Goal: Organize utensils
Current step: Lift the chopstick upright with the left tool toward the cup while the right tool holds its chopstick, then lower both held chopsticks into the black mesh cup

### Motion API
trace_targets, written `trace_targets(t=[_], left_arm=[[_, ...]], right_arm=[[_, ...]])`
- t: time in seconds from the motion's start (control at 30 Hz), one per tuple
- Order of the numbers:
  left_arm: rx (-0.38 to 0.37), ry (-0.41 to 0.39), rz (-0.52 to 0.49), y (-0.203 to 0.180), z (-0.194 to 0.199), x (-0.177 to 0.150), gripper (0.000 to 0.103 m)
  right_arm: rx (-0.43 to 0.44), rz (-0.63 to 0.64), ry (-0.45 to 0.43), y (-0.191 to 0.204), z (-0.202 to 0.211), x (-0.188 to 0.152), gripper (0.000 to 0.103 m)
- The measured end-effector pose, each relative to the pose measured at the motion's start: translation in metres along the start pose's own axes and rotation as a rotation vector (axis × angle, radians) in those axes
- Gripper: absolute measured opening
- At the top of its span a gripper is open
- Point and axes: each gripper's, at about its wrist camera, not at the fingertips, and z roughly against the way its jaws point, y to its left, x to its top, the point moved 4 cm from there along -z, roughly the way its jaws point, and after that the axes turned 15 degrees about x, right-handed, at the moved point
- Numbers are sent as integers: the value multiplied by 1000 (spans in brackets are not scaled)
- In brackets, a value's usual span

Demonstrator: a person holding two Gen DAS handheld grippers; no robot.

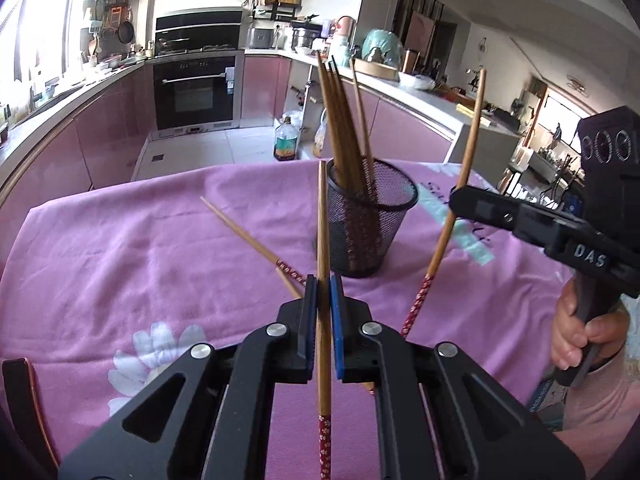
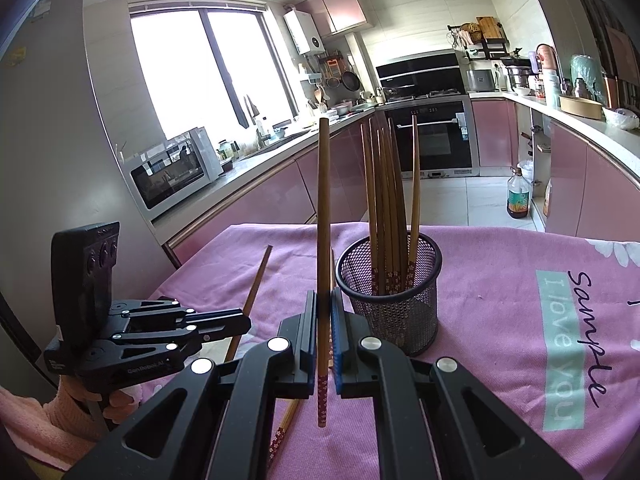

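A black mesh cup (image 1: 370, 224) stands on the pink cloth (image 1: 140, 264) and holds several brown chopsticks (image 1: 344, 128) upright. My left gripper (image 1: 324, 284) is shut on a chopstick (image 1: 322, 220), held upright just in front of the cup. My right gripper (image 1: 454, 196) is shut on another chopstick (image 1: 464, 176), tilted, to the right of the cup. One loose chopstick (image 1: 248, 240) lies on the cloth left of the cup. In the right wrist view my right gripper (image 2: 324, 298) holds its chopstick (image 2: 323, 208) upright beside the cup (image 2: 394, 296), with the left gripper (image 2: 246, 322) at the left.
The table's far edge (image 1: 168, 174) drops to the kitchen floor, where an oil bottle (image 1: 286, 140) stands. Pink cabinets and an oven (image 1: 194, 92) run along the back. A microwave (image 2: 176, 172) sits on the left counter. A dark curved object (image 1: 24, 400) lies at the cloth's near left.
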Motion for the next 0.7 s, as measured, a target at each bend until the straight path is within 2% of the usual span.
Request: trace_targets(t=[0.7], left_arm=[[-125,-155,70,2,49,48,7]], right_arm=[[6,49,-40,13,10,22,5]])
